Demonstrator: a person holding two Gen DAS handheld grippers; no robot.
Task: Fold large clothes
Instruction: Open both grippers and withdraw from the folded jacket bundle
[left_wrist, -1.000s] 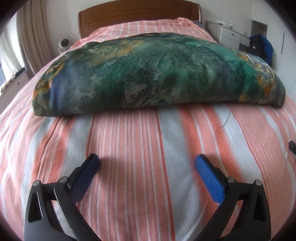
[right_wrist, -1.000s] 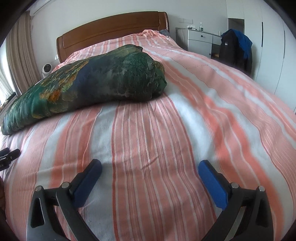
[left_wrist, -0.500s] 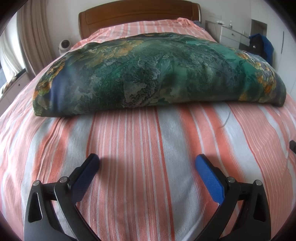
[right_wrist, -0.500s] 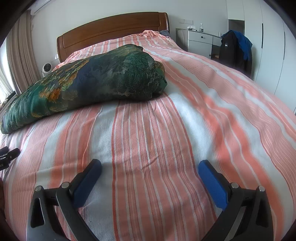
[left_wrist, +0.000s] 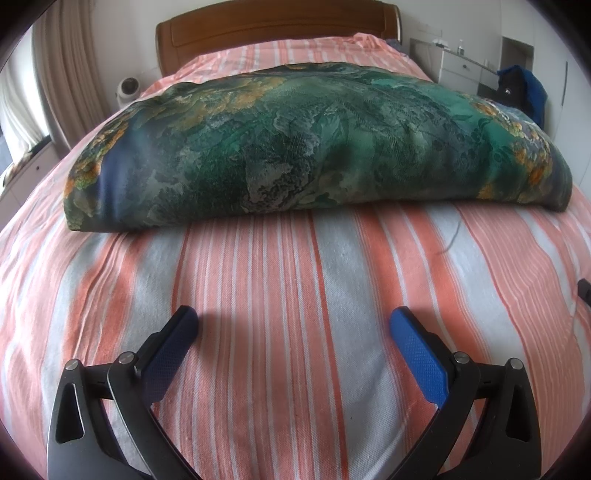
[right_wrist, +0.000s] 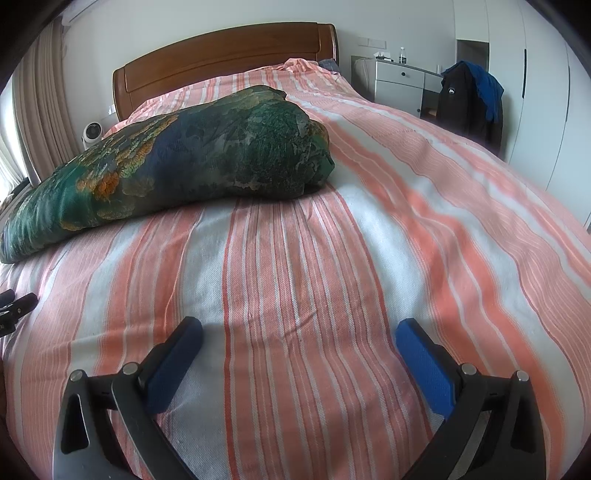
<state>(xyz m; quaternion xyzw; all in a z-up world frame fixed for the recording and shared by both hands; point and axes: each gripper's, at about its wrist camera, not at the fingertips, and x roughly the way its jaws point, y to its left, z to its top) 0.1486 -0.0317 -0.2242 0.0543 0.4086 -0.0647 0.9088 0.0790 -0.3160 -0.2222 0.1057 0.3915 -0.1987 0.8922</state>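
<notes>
Garment (left_wrist: 317, 147), a folded green floral-print bundle, is laid across the striped bedspread (left_wrist: 295, 295), at 12 o'clock in the left wrist view and at 10 o'clock in the right wrist view. The left gripper (left_wrist: 293, 325) is held wide open above bare bedspread, nothing gripped. The right gripper (right_wrist: 299, 332) is likewise spread wide and empty. Both are positioned well apart from the garment. A wooden headboard (right_wrist: 229, 55) is seen behind it.

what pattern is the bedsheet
Orange-pink and white stripes on the bedsheet, clearest in the right wrist view.
</notes>
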